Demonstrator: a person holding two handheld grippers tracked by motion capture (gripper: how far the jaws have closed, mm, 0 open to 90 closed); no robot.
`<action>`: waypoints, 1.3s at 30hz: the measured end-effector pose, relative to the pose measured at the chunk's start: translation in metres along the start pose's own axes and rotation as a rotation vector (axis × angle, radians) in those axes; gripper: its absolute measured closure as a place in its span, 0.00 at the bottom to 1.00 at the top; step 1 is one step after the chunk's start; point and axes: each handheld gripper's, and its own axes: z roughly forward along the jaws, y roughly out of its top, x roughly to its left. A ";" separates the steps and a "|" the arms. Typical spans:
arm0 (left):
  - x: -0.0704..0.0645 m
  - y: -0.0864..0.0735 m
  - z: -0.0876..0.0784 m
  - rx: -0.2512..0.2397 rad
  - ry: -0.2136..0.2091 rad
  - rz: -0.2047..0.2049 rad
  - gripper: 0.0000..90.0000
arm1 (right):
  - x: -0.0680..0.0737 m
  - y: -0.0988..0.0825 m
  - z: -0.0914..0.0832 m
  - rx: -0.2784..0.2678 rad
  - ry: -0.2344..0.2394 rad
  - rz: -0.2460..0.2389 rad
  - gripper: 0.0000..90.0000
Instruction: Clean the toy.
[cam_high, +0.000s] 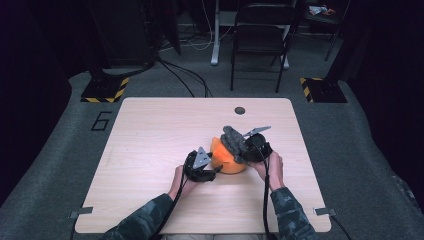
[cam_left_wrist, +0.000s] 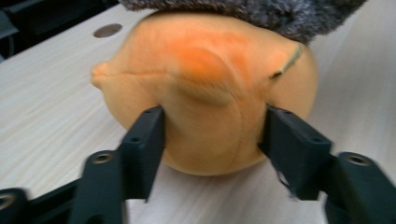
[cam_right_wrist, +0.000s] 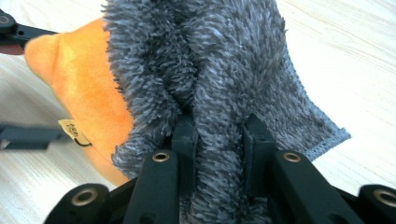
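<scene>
Two cloths mid-worktop (cam_high: 150, 130): orange cloth (cam_left_wrist: 205, 107) bunched, grey cloth (cam_right_wrist: 205, 65) draped over it. Right tongs (cam_right_wrist: 219, 135) clamp grey pile; left tongs (cam_left_wrist: 215, 140) part-open, straddling orange bulge. Next, probably: lift grey clear.

Table (cam_high: 150, 150) fills the frame's middle; the plush toy (cam_high: 226, 159) sits on it right of centre, toward the lower half, with the fuzzy cloth (cam_high: 234, 140) draped on its upper right side. Left gripper (cam_high: 212, 170) lies at the toy's lower left, jaws either side of it, right gripper (cam_high: 242, 150) at the toy's right, clamped on the cloth. A table hole (cam_high: 240, 110) lies above them near the far edge; a chair (cam_high: 260, 40) stands beyond the table at upper centre.
</scene>
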 end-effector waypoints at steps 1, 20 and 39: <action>-0.003 0.000 0.002 0.006 0.016 0.010 0.39 | 0.000 0.000 0.000 -0.001 0.006 0.001 0.79; -0.003 0.011 -0.006 -0.026 -0.013 -0.114 0.77 | 0.049 0.027 -0.033 -0.046 0.056 -0.099 0.78; 0.005 0.004 -0.002 0.001 -0.050 -0.115 0.77 | 0.021 0.013 -0.015 0.056 0.010 -0.108 0.78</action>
